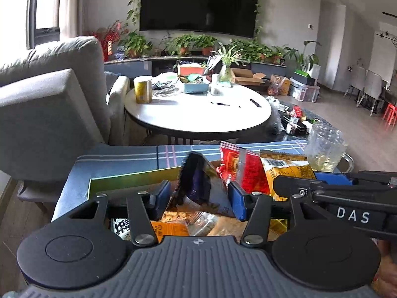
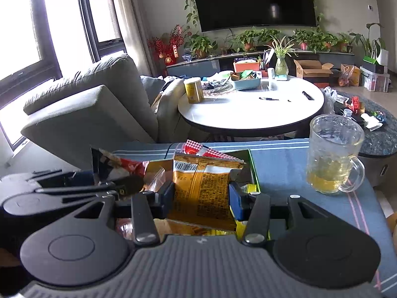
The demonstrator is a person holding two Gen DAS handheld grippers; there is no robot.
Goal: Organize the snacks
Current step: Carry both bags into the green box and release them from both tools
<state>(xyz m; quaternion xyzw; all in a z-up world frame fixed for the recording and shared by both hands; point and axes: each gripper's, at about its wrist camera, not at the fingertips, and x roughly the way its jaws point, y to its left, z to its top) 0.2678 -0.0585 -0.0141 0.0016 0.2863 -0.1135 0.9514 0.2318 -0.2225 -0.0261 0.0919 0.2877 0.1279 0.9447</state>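
Note:
A shallow green-rimmed box [image 1: 124, 179] of snack packets lies on a blue striped cloth [image 1: 119, 160]. My left gripper [image 1: 199, 198] is shut on a dark purple packet [image 1: 198, 186], which stands upright between its blue pads over the box. In the right wrist view my right gripper [image 2: 202, 198] is shut on an orange packet [image 2: 201, 191] with a barcode, held upright near the box's right rim [image 2: 253, 171]. That orange packet [image 1: 285, 168] and a red packet [image 1: 248, 171] also show in the left wrist view. More packets lie in the box under both tools.
A glass mug [image 2: 332, 159] holding yellowish liquid stands on the cloth, right of the box. Beyond are a round white table [image 2: 248, 116] with a yellow can [image 2: 194, 90] and a grey sofa [image 1: 49, 111] on the left. The left tool's black frame [image 2: 62, 193] is close beside the right one.

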